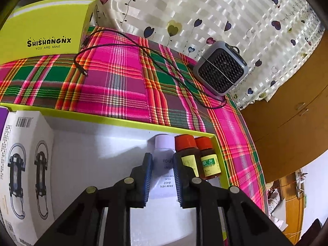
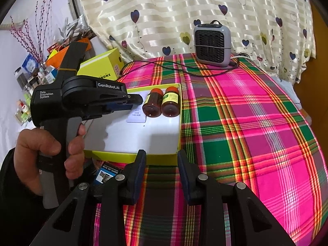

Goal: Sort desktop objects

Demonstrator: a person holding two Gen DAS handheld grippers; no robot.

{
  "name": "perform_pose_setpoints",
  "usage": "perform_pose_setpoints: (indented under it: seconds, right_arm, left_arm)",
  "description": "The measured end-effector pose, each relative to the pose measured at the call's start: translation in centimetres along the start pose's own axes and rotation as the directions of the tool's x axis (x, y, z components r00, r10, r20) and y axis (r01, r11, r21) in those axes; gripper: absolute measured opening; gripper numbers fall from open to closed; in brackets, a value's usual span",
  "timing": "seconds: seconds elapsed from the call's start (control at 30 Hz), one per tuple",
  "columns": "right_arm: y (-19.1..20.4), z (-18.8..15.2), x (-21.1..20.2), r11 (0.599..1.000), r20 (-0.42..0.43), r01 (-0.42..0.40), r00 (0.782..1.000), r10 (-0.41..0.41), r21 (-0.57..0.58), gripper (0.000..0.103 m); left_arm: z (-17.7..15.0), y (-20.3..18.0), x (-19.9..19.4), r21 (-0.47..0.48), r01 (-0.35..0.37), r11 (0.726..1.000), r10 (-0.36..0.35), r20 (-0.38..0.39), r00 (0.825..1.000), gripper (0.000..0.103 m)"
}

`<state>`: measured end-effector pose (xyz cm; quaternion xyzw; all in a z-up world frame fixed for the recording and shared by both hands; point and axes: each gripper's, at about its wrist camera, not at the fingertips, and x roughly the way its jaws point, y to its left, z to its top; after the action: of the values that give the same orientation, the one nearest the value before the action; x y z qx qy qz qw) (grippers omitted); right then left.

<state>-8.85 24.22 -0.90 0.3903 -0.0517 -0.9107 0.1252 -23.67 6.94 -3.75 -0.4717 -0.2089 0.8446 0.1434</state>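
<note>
1. Across the desk lies a glossy plaid cloth [image 2: 256,123] in pink, green and orange, its far edge meeting a cream satin curtain [image 2: 184,6] dotted with hearts.
2. Near the far right corner stands a small grey heater [image 2: 212,44] with a black mesh face; a thin black cable [image 1: 131,43] trails from it across the cloth towards the far left corner.
3. At that far left corner sits a closed lime-yellow cardboard box [image 1: 43,28].
4. Along the near left edge rests an open shallow tray [image 2: 155,157], lime walls and smooth white floor.
5. Against the tray's far right corner lie two brown bottles [image 1: 196,157] with orange caps, side by side and touching, and just beside them a pale lilac tube [image 1: 164,164].
6. The left gripper [image 1: 163,176] has its blue ribbed pads either side of the tube; whether they press it I cannot tell.
7. A white printed carton [image 1: 24,164] fills the tray's left end.
8. The right gripper [image 2: 162,176] hangs over the tray's near wall, jaws apart, holding nothing.
9. Beyond the desk's left edge, cluttered shelves [image 2: 34,71] line a white wall.
</note>
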Motion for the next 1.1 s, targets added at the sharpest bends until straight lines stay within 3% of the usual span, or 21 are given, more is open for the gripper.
perform_pose_setpoints:
  seconds: [0.33, 0.6, 0.8, 1.1]
  right_arm:
    - [-0.2, -0.5, -0.7, 1.000, -0.002, -0.014, 1.000, 0.014, 0.015, 0.033]
    - [0.2, -2.0, -1.7, 0.999, -0.001, -0.041, 0.999, 0.041, 0.028, 0.034]
    - [1.2, -3.7, -2.5, 0.996, -0.008, -0.088, 0.996, 0.088, 0.035, 0.036]
    - [5.0, -5.8, -3.8, 0.988, -0.031, -0.152, 0.988, 0.151, -0.012, 0.037]
  left_arm:
    - [-0.6, -0.4, -2.5, 0.028, 0.023, 0.999, -0.024, 0.025, 0.999, 0.021]
    - [-4.5, -0.9, -7.2, 0.123, 0.034, 0.992, -0.040, 0.049, 0.998, 0.021]
    - [-7.7, 0.1, -10.4, 0.184, -0.007, 0.983, -0.007, 0.078, 0.997, 0.021]
    - [-11.3, 3.3, -14.6, 0.174, -0.056, 0.983, 0.033, 0.134, 0.990, 0.021]
